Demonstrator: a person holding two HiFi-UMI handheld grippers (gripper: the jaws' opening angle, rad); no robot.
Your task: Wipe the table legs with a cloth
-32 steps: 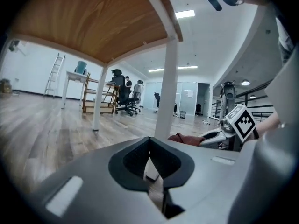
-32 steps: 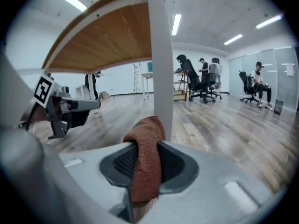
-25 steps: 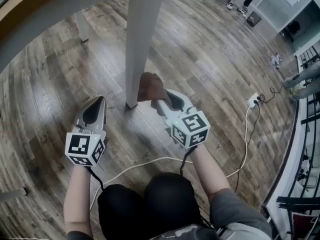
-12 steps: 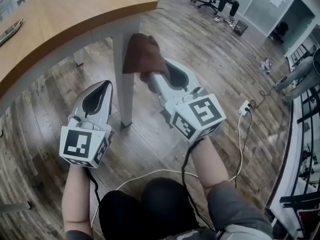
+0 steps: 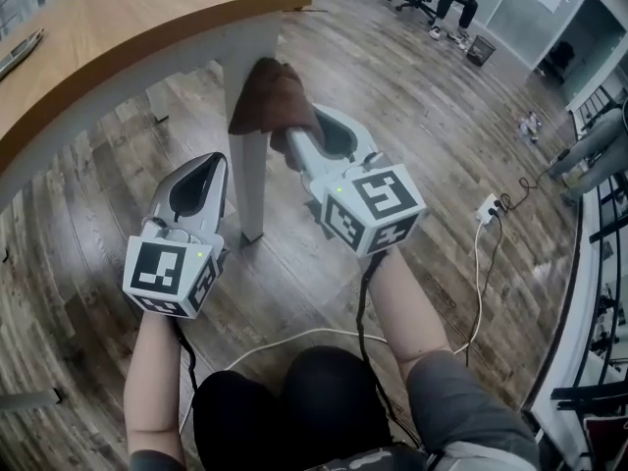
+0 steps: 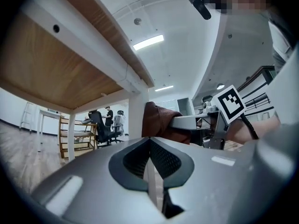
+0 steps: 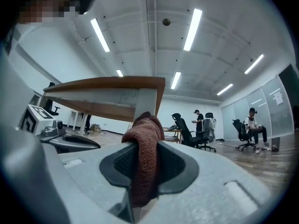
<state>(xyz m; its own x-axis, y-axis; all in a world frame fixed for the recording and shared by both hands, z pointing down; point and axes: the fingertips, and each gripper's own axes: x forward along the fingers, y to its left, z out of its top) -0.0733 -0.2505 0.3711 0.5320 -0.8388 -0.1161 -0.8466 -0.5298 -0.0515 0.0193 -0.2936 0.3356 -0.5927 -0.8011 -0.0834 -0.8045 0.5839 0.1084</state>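
Wood-plank floor is stretching under everything, and the wooden tabletop is reaching in from the upper left. Its white table leg is standing between the two grippers. The right gripper is pinching a brown cloth in its jaws, holding it against the leg's upper part, just under the tabletop corner. The left gripper is hovering beside the leg, jaws pressed together on nothing.

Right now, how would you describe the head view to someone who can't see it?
Seen from above, the right tongs hold a brown cloth against the upper part of a white table leg, just under the wooden tabletop. The left tongs, shut and empty, hover beside the leg over a wood-plank floor.
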